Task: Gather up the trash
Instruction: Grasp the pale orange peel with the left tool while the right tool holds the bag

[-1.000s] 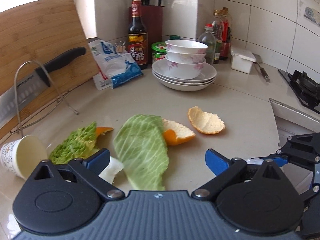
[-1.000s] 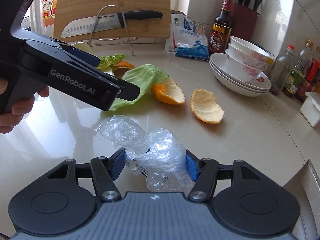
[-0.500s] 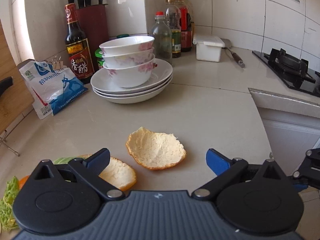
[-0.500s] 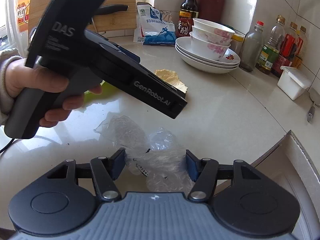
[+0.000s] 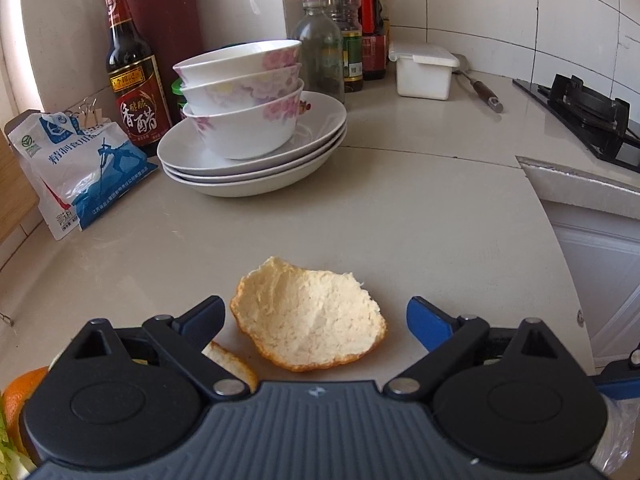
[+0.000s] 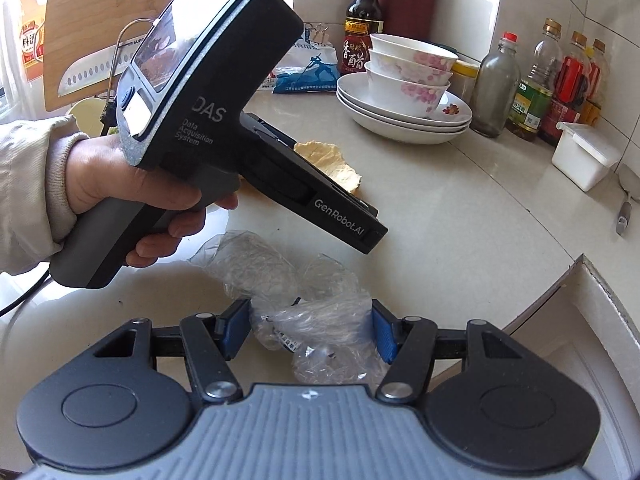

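Between the spread left tool (image 5: 314, 314), a pale cupped orange peel (image 5: 308, 326); right tool (image 6: 310, 330) clamped on crinkled clear plastic (image 6: 316, 320).

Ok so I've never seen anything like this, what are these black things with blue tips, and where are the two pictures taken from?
They are handheld grabbing tools, one per hand, each with a camera looking out along its two blue-tipped fingers. The left gripper is open around an orange peel lying on the kitchen counter. The right gripper is shut on a crumpled clear plastic bag; its picture also shows the person's left hand holding the other tool. Further back on the counter stand stacked bowls on plates, bottles and a salt bag.
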{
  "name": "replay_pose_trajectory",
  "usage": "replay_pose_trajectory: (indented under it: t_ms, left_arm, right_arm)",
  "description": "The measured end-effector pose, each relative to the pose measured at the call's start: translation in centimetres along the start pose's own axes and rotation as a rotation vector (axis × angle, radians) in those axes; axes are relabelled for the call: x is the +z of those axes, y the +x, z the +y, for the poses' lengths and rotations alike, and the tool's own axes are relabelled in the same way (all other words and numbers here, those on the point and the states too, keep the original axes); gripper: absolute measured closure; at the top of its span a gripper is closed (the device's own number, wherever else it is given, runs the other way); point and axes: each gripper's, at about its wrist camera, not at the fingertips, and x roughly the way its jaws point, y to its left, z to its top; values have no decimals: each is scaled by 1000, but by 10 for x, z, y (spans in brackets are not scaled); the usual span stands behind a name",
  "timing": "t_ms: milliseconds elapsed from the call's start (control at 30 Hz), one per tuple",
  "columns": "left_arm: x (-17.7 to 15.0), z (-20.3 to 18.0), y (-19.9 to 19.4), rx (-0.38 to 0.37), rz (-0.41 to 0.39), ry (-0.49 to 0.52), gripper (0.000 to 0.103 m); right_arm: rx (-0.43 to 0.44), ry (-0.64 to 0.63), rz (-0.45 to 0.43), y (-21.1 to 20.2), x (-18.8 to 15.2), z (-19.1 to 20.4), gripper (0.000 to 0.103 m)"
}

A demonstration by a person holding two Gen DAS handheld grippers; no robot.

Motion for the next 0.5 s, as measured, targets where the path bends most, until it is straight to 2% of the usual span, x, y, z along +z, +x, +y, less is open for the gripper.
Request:
replay_pose_trajectory:
  t_ms: [67,167,300,367,500]
  left_arm:
    - [1,1,-1,2,-3,-5,20]
    - [3,5,-1,-4,6,-27,30]
    - [3,9,-4,-25,9,-47,34]
    - [4,11,-6,-35,6,-53,42]
    - [7,15,-8,-57,15,-68,47]
  right_arm:
    - [1,2,-1,0,0,0,37]
    - [0,6,-2,0,0,-2,37]
    - [-4,6,-7,-1,1,-3,37]
    - [-6,8,-9,-2,2,-4,37]
    - [-8,12,-16,-4,2,-4,37]
